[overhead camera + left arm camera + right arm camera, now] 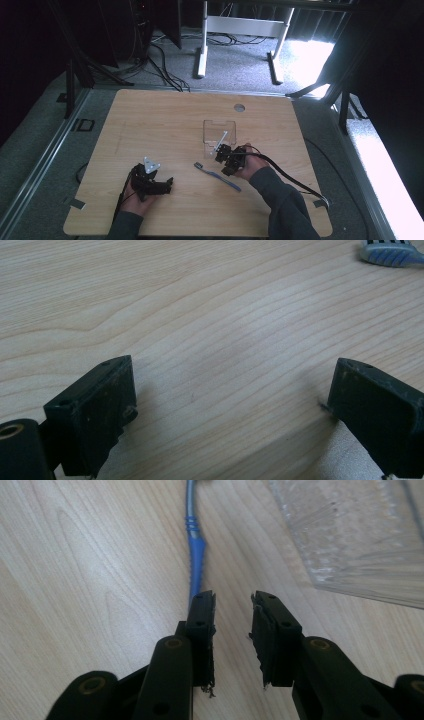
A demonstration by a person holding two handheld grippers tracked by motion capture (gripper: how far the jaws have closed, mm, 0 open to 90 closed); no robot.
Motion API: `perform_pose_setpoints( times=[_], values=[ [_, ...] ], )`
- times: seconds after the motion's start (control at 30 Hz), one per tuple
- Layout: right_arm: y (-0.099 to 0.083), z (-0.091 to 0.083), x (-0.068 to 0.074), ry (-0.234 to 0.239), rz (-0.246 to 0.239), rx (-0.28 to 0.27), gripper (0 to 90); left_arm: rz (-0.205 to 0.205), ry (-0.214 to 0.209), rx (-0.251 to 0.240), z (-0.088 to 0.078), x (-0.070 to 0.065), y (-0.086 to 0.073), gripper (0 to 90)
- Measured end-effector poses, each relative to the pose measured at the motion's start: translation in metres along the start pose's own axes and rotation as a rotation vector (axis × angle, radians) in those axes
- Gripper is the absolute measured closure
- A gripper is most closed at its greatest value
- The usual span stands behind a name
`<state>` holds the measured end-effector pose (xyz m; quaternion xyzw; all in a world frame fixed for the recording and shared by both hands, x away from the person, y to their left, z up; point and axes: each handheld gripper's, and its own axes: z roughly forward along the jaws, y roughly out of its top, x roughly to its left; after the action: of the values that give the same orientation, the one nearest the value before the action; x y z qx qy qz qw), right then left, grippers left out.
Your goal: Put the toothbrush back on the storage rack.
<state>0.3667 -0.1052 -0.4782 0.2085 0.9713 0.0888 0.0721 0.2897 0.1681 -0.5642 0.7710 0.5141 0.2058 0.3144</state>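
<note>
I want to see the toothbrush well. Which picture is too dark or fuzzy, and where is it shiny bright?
High view: dim, with dark edges and a glaring white patch on the floor; the toothbrush is small. Left gripper view: evenly lit, a soft sheen on the table, the brush head slightly blurred. Right gripper view: bright, the blue handle fairly sharp, the clear box hazy.

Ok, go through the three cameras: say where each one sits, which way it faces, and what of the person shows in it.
High view: fixed above the person's side, looking forward and down on the table; both forearms, left claw and right claw show.
Left gripper view: rides the left claw, looking low across the wood; its open black jaws show.
Right gripper view: rides the right claw, looking down at the wood; its narrowly parted jaws show.
Shared: all three show the blue toothbrush; the high and right gripper views share the clear container.
</note>
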Motion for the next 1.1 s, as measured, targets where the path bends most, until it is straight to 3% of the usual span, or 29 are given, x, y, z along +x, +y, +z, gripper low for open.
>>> perform_pose_setpoints(
  times=[0.23, 0.33, 0.5, 0.57, 1.1],
  values=[
    [0.011, 0.001, 0.007, 0.021, -0.025, 0.018, 73.0, 0.000, 0.000, 0.000, 0.000, 0.000, 0.000, 5.5],
    [0.016, 0.004, 0.007, 0.015, -0.040, 0.051, 74.8, -0.001, 0.000, -0.002, 0.000, 0.000, 0.000, 5.5],
    [0.026, 0.011, 0.010, 0.045, -0.054, 0.067, 76.0, -0.003, 0.000, -0.003, 0.000, 0.000, 0.000, 5.5],
    [0.029, 0.016, 0.012, 0.041, -0.067, 0.095, 76.0, -0.003, 0.000, -0.002, 0.000, 0.000, 0.000, 5.5],
    [0.037, 0.033, 0.017, 0.031, -0.108, 0.154, 74.8, -0.001, -0.001, 0.000, 0.000, 0.000, 0.000, 5.5]
  ],
)
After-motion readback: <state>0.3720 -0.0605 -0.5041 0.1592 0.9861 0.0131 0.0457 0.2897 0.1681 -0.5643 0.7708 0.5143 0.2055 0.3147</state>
